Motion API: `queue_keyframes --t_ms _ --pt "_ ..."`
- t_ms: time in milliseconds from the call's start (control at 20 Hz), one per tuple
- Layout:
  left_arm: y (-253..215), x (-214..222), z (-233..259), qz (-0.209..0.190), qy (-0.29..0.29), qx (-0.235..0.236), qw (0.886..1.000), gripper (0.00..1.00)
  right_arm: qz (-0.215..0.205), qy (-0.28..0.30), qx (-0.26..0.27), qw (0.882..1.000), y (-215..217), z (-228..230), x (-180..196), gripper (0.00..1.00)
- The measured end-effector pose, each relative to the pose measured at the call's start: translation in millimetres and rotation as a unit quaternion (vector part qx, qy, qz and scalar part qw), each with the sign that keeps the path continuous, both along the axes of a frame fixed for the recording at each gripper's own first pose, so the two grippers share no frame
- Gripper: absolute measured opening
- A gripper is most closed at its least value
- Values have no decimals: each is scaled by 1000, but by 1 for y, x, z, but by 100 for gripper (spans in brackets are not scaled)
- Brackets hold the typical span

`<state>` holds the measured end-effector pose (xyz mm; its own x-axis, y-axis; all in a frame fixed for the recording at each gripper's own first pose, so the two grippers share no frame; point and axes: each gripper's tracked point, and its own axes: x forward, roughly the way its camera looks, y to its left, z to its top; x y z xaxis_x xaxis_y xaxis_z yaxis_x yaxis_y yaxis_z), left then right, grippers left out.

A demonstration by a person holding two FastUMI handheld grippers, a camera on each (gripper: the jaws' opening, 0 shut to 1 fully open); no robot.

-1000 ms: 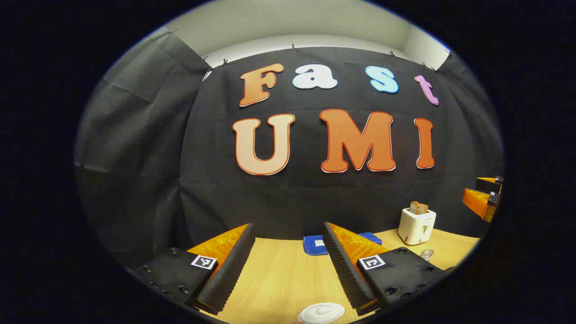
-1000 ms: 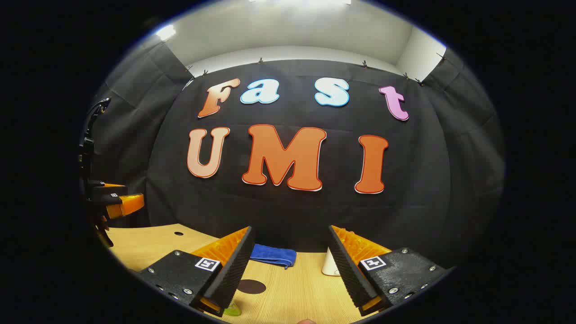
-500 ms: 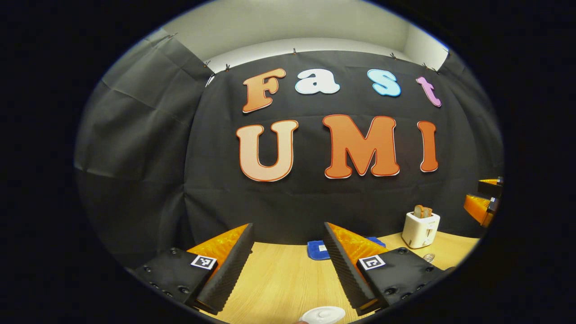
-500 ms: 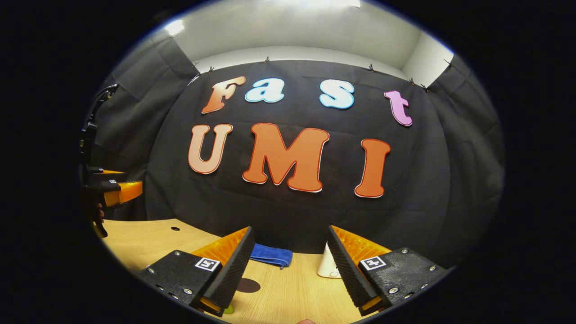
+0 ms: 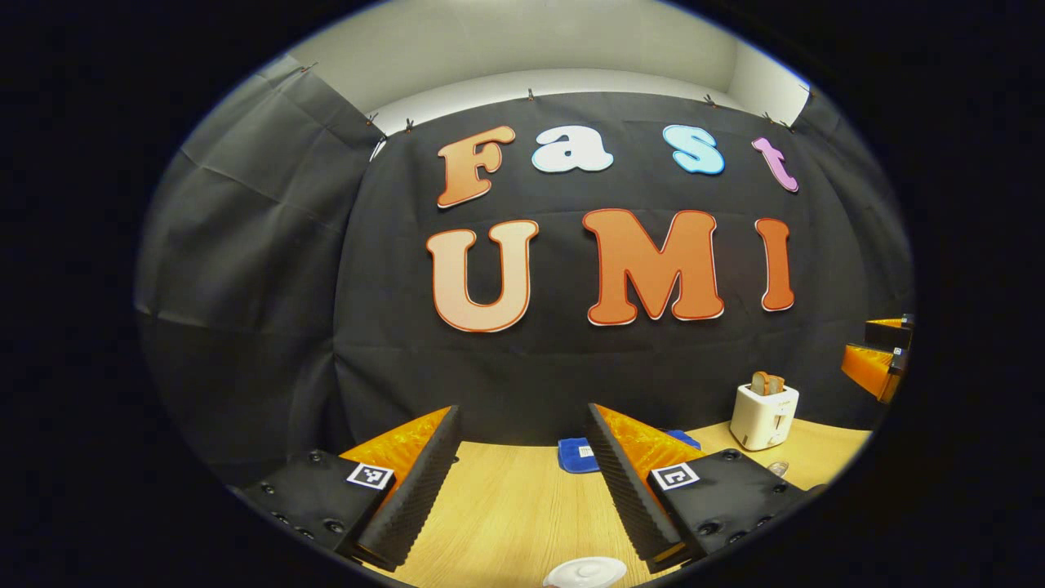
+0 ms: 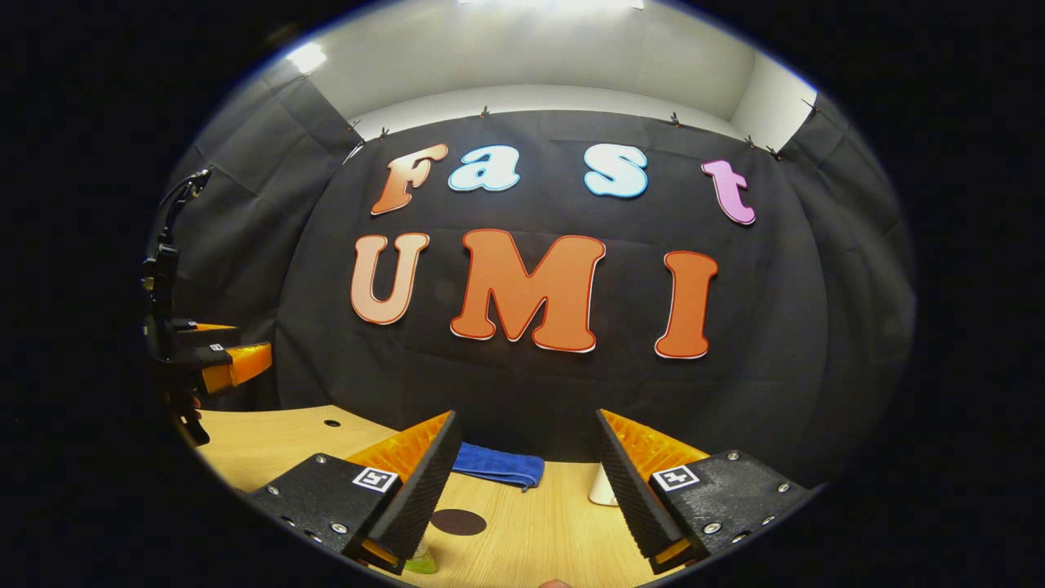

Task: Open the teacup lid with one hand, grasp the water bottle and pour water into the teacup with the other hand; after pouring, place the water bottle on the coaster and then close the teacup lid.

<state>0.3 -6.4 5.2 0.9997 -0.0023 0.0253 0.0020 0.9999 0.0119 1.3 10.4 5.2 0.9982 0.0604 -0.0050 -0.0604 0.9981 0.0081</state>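
Note:
The white teacup lid (image 5: 584, 572) peeks in at the bottom edge of the left gripper view, just below and between the fingers. My left gripper (image 5: 522, 420) hangs open above the wooden table (image 5: 506, 506), holding nothing. In the right gripper view a dark round coaster (image 6: 458, 522) lies on the table between the fingers. A small green object (image 6: 421, 562), perhaps the bottle's top, shows beside the left finger. My right gripper (image 6: 525, 420) is open and empty. Each gripper appears at the edge of the other's view: the right gripper (image 5: 878, 359) and the left gripper (image 6: 214, 361).
A white toaster (image 5: 763, 412) with bread in it stands at the back right; in the right gripper view this toaster (image 6: 604, 490) is half hidden behind a finger. A folded blue cloth (image 5: 576, 454) (image 6: 498, 465) lies by the wall. A small clear object (image 5: 777, 468) sits near the toaster.
Both views have drifted slightly. The teacup lid has slid lower in the left gripper view. Both grippers stay open and hold nothing.

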Motion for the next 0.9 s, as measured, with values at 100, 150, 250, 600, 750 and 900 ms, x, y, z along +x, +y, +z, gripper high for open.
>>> queue_keyframes --t_ms 100,150,250,600,750,900 --pt "0 2 -11 -2 14 1 1000 99 4 9 8 1000 0 -8 0 98" --pt "-1 2 -17 -3 21 1 1000 99 8 15 11 1000 1 -13 -1 97" --pt "-4 2 -30 -9 36 2 999 99 18 24 17 999 4 -21 -3 97" --pt "-26 -5 -70 -46 67 13 997 99 71 31 13 997 29 -45 -19 99" --pt "-37 -9 -97 -62 94 16 994 99 91 47 16 995 41 -62 -27 98" --pt "-43 -13 -118 -72 111 24 991 99 105 67 18 992 48 -80 -31 98"
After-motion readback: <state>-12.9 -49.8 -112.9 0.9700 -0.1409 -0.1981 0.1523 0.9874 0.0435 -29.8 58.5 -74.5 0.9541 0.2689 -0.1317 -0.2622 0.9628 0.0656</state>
